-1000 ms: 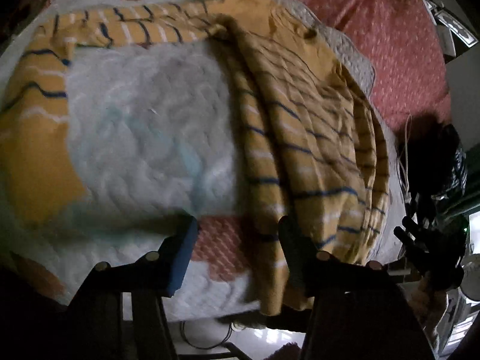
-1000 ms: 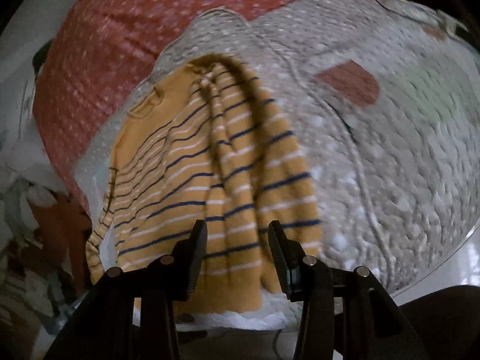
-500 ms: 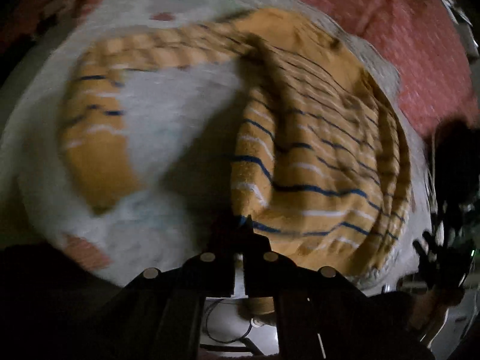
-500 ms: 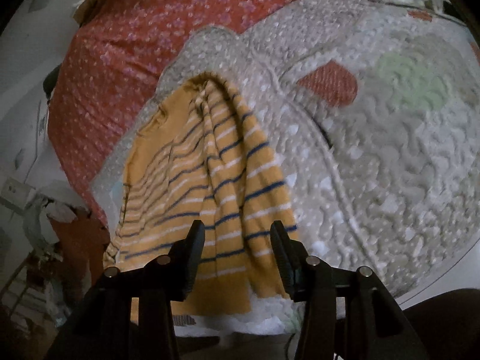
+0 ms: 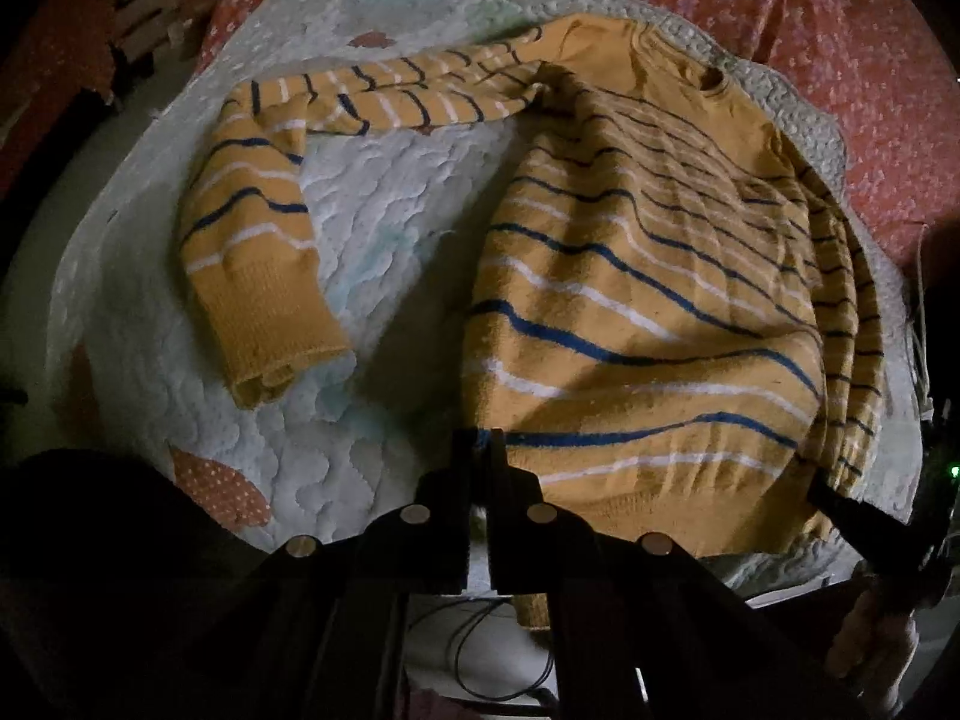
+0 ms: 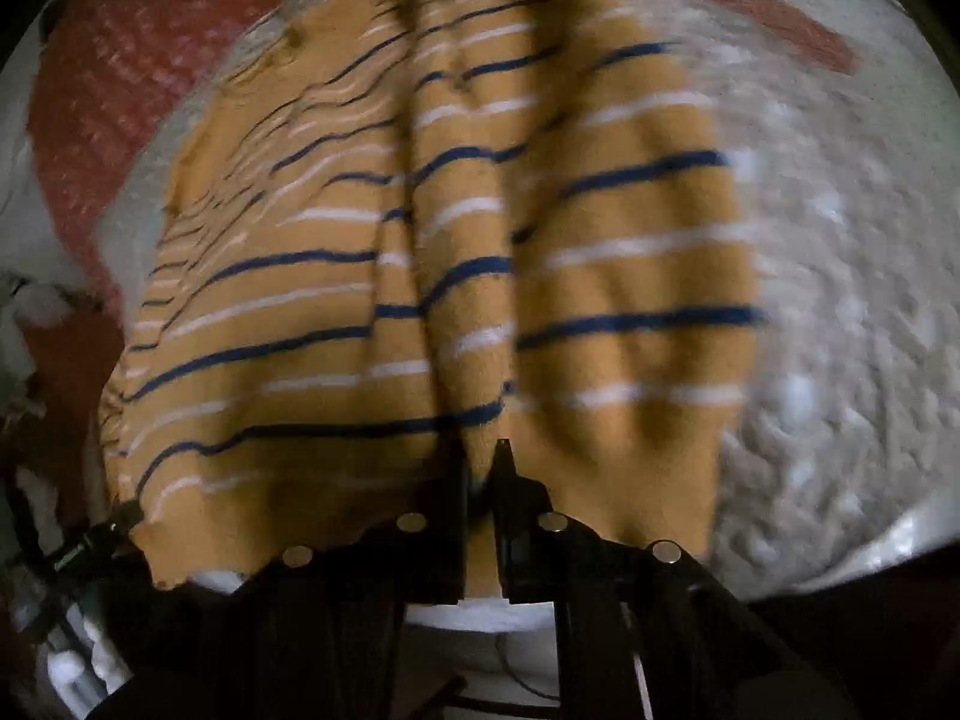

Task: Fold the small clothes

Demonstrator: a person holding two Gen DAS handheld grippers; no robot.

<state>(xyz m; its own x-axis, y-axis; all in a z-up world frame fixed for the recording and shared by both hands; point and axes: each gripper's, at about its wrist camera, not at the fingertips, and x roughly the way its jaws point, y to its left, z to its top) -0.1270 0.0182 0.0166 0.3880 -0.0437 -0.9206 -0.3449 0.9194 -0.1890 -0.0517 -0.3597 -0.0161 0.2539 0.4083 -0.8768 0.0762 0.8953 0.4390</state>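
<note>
A small mustard-yellow sweater (image 5: 648, 300) with navy and white stripes lies on a white quilted mat (image 5: 384, 240). One sleeve (image 5: 258, 252) stretches out to the left. My left gripper (image 5: 479, 450) is shut on the sweater's bottom hem at its left corner. In the right wrist view the sweater (image 6: 456, 252) fills the middle, bunched into ridges. My right gripper (image 6: 480, 462) is shut on the hem near its middle fold; it also shows in the left wrist view (image 5: 840, 510) at the sweater's right corner.
The mat lies on a red dotted bedspread (image 5: 840, 60). The mat's near edge (image 5: 372, 516) hangs over the bed, with a cable on the floor below (image 5: 498, 660). Clutter stands at the far left in the right wrist view (image 6: 36, 324).
Both grippers went from open to shut on the sweater's hem. The left one moved onto the left hem corner, the right one closed later, and the sweater body now lies spread wider.
</note>
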